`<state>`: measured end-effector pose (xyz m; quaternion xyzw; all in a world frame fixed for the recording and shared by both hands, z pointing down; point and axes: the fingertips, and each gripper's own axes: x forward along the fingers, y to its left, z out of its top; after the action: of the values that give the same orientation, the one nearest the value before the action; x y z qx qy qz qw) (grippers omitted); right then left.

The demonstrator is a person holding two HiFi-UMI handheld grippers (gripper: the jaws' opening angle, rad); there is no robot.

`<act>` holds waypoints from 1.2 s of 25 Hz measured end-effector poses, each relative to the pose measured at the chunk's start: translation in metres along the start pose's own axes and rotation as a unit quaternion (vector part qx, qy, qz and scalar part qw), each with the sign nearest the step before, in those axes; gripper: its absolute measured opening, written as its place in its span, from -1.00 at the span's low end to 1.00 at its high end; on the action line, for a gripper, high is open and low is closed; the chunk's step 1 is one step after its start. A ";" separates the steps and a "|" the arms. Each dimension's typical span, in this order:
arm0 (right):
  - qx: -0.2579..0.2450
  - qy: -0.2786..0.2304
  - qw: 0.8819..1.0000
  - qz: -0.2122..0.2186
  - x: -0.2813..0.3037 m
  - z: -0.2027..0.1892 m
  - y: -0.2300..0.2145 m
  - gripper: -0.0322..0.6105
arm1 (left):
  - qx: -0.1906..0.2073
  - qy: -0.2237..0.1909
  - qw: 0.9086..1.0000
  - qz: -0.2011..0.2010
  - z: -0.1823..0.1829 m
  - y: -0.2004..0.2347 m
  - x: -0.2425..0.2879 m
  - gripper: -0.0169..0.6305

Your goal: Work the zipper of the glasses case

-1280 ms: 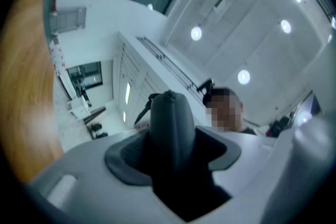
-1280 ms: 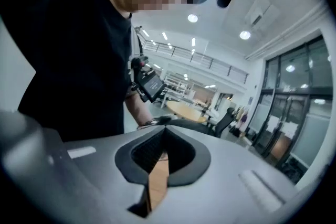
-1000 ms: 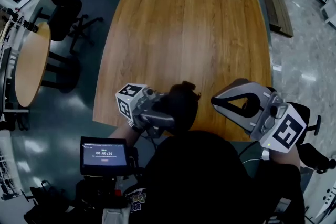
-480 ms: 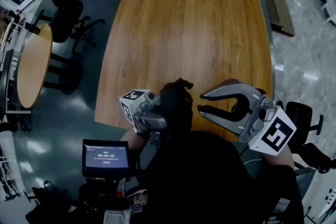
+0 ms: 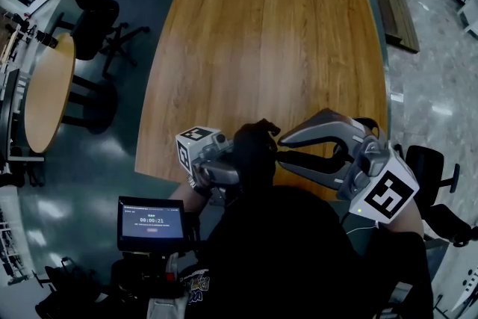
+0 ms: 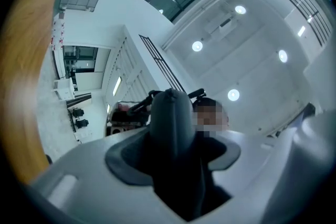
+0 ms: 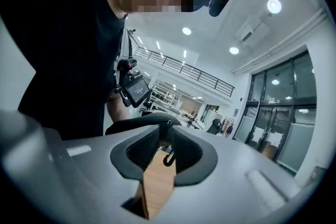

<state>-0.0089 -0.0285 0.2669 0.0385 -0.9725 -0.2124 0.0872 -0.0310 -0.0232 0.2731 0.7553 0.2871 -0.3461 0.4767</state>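
Left gripper [image 5: 236, 165] is seen in the head view clamped on the black oval glasses case [image 5: 254, 142], which is held over the near edge of the square wooden table [image 5: 261, 41]. The right gripper [image 5: 279, 147] is set against the right side of the glasses case, its tips at or just beside the shell.

In the left gripper view the glasses case is shown standing upright between the wide-set jaws, gripped by its sides.

In the right gripper view the jaws, just opened a little, are narrowly parted. The small black hook-shaped zipper pull [image 7: 168, 158] hangs in the gap and is not yet pinched. The step in hand is judged to be taking hold of the zipper pull. Next, the jaws need to be closed on it and it drawn along the seam while the glasses case is kept steady.
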 end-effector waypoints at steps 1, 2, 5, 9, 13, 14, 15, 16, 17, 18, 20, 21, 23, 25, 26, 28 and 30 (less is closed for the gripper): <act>0.013 0.000 1.000 0.019 -0.001 0.000 0.003 -0.67 | -0.007 0.010 1.000 -0.002 -0.003 0.000 0.000 -0.16; 0.030 -0.003 0.999 0.039 -0.002 0.000 0.007 -0.69 | -0.016 0.020 1.000 -0.006 -0.006 -0.001 0.000 -0.16; 0.083 -0.009 0.992 0.092 -0.004 0.000 0.016 -0.66 | -0.038 0.050 0.998 -0.010 -0.015 -0.003 0.002 -0.16; 0.107 -0.001 0.989 0.103 -0.005 -0.007 0.017 -0.68 | -0.028 0.075 0.996 0.025 -0.020 0.004 -0.003 -0.15; 0.087 0.005 0.994 0.068 -0.003 -0.013 0.015 -0.79 | -0.017 0.061 0.997 0.042 -0.017 0.008 -0.007 -0.16; 0.087 0.002 0.995 0.056 -0.004 -0.014 0.012 -0.79 | -0.017 0.059 0.997 0.043 -0.017 0.008 -0.007 -0.15; 0.088 -0.004 0.995 0.041 -0.005 -0.013 0.007 -0.80 | -0.016 0.065 0.997 0.046 -0.020 0.010 -0.006 -0.16; 0.090 -0.012 0.996 0.025 -0.006 -0.011 0.001 -0.89 | -0.014 0.077 0.996 0.052 -0.025 0.012 -0.005 -0.15; 0.092 -0.019 0.995 0.014 -0.008 -0.009 -0.004 -0.89 | -0.013 0.086 0.995 0.056 -0.030 0.014 -0.005 -0.15; 0.092 -0.023 0.995 0.008 -0.009 -0.007 -0.007 -0.89 | -0.014 0.083 0.995 0.051 -0.030 0.013 -0.004 -0.15; 0.092 -0.021 0.996 0.005 -0.013 -0.006 -0.009 -0.89 | -0.016 0.041 0.999 0.023 -0.016 0.004 -0.005 -0.15; 0.100 -0.026 0.995 0.004 -0.015 -0.006 -0.009 -0.83 | -0.012 0.019 1.000 0.011 -0.006 0.000 -0.006 -0.15; 0.120 -0.046 0.992 0.001 -0.016 -0.005 -0.009 -0.71 | -0.004 -0.004 1.000 0.004 0.006 -0.004 -0.009 -0.15; 0.120 -0.053 0.991 -0.005 -0.008 -0.005 -0.004 -0.70 | -0.002 -0.004 1.000 0.009 0.007 -0.004 -0.009 -0.15; 0.112 -0.049 0.993 -0.009 -0.002 -0.007 -0.001 -0.68 | -0.004 -0.001 1.000 0.011 0.005 -0.003 -0.009 -0.15; 0.090 -0.033 0.995 -0.018 0.006 -0.010 0.005 -0.67 | -0.012 -0.001 1.000 0.010 0.002 -0.001 -0.007 -0.15; 0.077 -0.022 0.997 -0.021 0.007 -0.012 0.005 -0.68 | -0.023 -0.006 1.000 0.007 0.003 0.001 -0.008 -0.15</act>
<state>-0.0138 -0.0295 0.2814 0.0605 -0.9867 -0.1394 0.0579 -0.0360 -0.0271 0.2793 0.7443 0.2870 -0.3402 0.4980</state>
